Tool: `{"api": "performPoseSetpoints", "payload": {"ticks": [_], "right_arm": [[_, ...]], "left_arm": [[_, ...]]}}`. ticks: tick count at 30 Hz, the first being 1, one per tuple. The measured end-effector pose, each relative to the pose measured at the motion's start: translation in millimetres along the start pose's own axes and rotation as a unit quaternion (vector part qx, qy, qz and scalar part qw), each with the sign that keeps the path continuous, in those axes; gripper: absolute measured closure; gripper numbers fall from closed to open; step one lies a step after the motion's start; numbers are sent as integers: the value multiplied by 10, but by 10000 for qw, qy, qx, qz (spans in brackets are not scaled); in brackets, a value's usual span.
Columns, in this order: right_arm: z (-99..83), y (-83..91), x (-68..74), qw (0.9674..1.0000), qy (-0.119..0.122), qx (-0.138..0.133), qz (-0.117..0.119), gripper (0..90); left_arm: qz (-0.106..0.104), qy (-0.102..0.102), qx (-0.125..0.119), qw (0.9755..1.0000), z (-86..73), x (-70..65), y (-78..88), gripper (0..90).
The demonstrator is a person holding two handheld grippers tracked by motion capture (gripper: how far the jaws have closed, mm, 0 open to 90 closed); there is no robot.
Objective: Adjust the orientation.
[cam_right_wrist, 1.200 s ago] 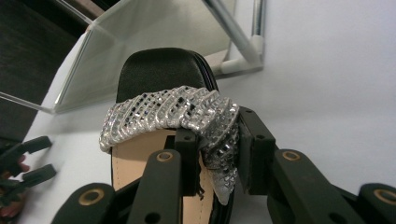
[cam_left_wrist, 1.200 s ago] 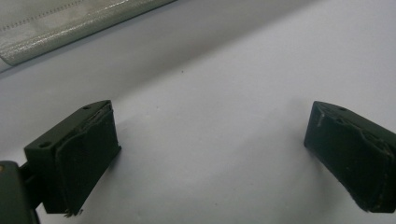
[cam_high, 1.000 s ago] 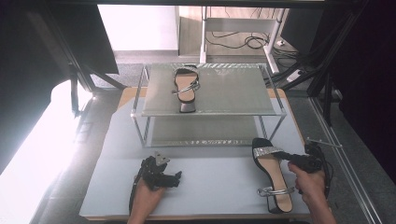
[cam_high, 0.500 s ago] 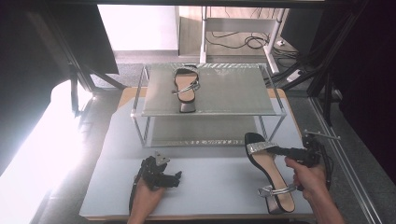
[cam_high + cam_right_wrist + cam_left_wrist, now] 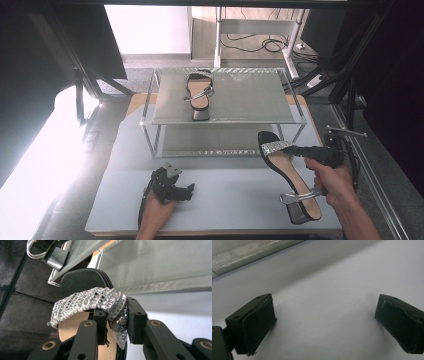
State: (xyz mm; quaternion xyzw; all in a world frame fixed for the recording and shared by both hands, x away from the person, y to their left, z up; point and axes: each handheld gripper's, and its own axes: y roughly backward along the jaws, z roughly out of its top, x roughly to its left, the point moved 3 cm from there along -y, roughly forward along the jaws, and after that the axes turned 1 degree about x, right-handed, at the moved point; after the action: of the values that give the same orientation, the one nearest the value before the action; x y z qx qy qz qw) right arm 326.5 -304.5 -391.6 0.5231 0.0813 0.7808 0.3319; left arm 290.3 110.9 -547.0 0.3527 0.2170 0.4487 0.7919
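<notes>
Change since earlier frames: we see the right gripper (image 5: pixel 295 148) and its sandal (image 5: pixel 289 176) shifted toward the rack (image 5: pixel 165 117), toe end higher; the left gripper (image 5: pixel 172 189) sits where it was.
Writing: we read no brand, label or lettering on anything.
Count, sandals: we count two, one held, and a second sandal (image 5: pixel 197 92) on the rack's top shelf.
Count, grippers: two, one per hand.
Count, rack: one, with two shelves.
Held sandal, place: we note it over the right part of the grey table (image 5: pixel 230 192), just in front of the rack's right front corner.
Held sandal, axis: long axis runs from near right to far left; toe toward the rack, block heel toward the person.
Right gripper state: we see the jaws pinched on the silver toe strap (image 5: pixel 92 302) of the sandal (image 5: pixel 82 282).
Left gripper state: jaws (image 5: pixel 324 325) spread wide, nothing between them, resting low on the table (image 5: pixel 332 290).
</notes>
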Motion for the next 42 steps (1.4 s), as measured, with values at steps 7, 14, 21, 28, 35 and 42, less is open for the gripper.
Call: {"api": "performPoseSetpoints", "payload": {"ticks": [7, 14, 21, 28, 35, 42], "right_arm": [[133, 19, 154, 10000, -34, 6, -52, 728], [283, 34, 337, 10000, -46, -24, -16, 727], [481, -78, 427, 9997, -213, -106, 41, 727], [720, -240, 463, 9986, -424, -297, 61, 727], [951, -413, 546, 9967, -596, -552, 61, 727], [1137, -681, 603, 9947, -758, -689, 49, 728]], "left_arm": [[4, 3, -10, 10000, 0, 0, -2, 28], [-2, 5, -1, 10000, 1, 1, -1, 28], [-5, 7, -3, 10000, 0, 1, -1, 28], [-5, 4, -2, 10000, 0, 2, 0, 29], [-9, 12, -10, 10000, 0, 3, 0, 29], [-19, 23, -13, 10000, -1, 4, 1, 30]]}}
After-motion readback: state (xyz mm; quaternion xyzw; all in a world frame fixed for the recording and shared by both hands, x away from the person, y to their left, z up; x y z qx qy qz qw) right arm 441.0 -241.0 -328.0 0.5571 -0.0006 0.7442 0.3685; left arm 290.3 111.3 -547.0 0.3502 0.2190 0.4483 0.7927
